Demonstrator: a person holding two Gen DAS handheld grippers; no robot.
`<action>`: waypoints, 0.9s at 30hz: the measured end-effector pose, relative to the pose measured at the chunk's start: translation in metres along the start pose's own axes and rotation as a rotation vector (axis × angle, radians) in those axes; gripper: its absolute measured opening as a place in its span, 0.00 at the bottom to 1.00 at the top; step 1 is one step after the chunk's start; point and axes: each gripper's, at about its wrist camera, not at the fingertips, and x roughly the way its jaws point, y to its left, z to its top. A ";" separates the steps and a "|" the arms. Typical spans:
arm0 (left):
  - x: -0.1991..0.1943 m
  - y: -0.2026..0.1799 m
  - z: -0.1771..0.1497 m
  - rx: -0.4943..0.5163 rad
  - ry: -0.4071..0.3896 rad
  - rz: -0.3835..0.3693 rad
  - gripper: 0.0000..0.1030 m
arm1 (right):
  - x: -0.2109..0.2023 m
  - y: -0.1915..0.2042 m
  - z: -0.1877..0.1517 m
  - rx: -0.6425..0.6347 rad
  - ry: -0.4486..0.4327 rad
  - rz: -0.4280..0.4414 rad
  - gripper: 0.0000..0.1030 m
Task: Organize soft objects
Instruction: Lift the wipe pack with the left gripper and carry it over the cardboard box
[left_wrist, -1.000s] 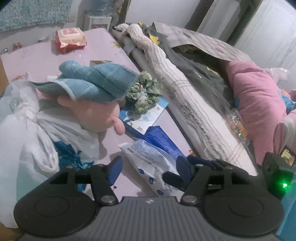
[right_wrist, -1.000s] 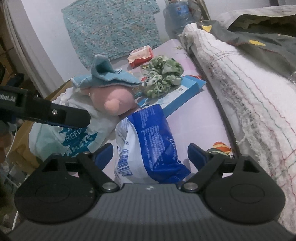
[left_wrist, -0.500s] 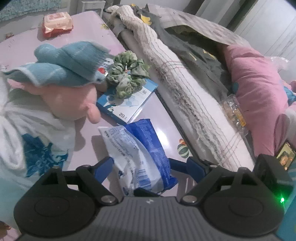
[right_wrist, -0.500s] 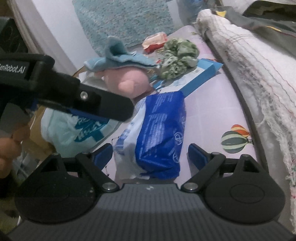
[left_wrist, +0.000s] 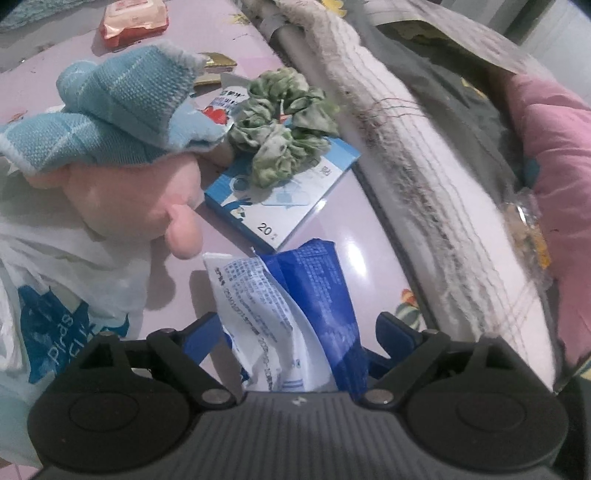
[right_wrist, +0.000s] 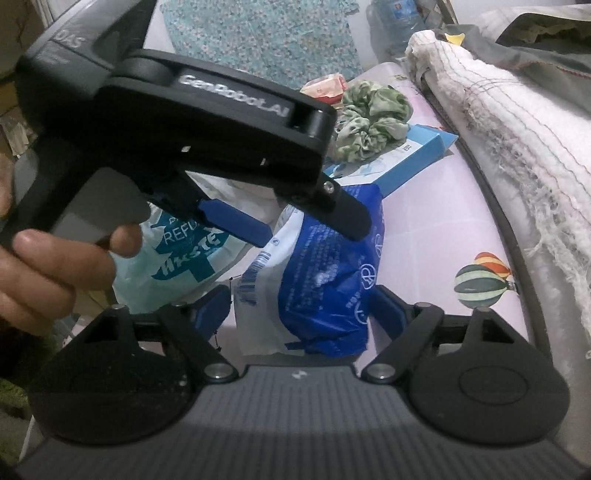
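Two grippers converge on one pack: the blue-and-white soft pack stands on its edge on the lilac table, which is why both tools can straddle it.

Left gripper: spread wide, jaws have just been opening, pack between them. Pads look clear of the film on both sides, so no grip. It points steeply down, coming in over the pack's top edge, likely to steady it.

Right gripper: spread, but jaws have just been closing in, pack between them. Left pad is just beside the white side and right pad just beside the blue side; can't tell for sure whether either touches, as the film bulges there. It comes in lower and flatter, at the pack's base. In the right view the left tool sits at 10 o'clock above the pack, with the person's hand on its handle at 9.

Rest of the soft stuff, left view: plush at 10 o'clock with towel draped on it, scrunchie at 12 on the blue box, and plastic bag at 9.

Judgement: right takes the pack and left only braces. Risk is that the slick film collapses or slips if the pinch lands on the loose flap rather than the filled body.
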 end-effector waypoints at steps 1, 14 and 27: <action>0.003 0.001 0.001 -0.011 0.013 0.004 0.89 | 0.000 0.000 -0.001 0.000 0.001 0.003 0.76; 0.025 0.006 0.006 -0.076 0.074 0.020 0.78 | -0.001 0.001 -0.003 0.002 -0.003 0.015 0.74; -0.022 0.003 0.000 -0.048 -0.044 -0.020 0.72 | -0.019 0.021 0.011 -0.065 -0.047 -0.002 0.71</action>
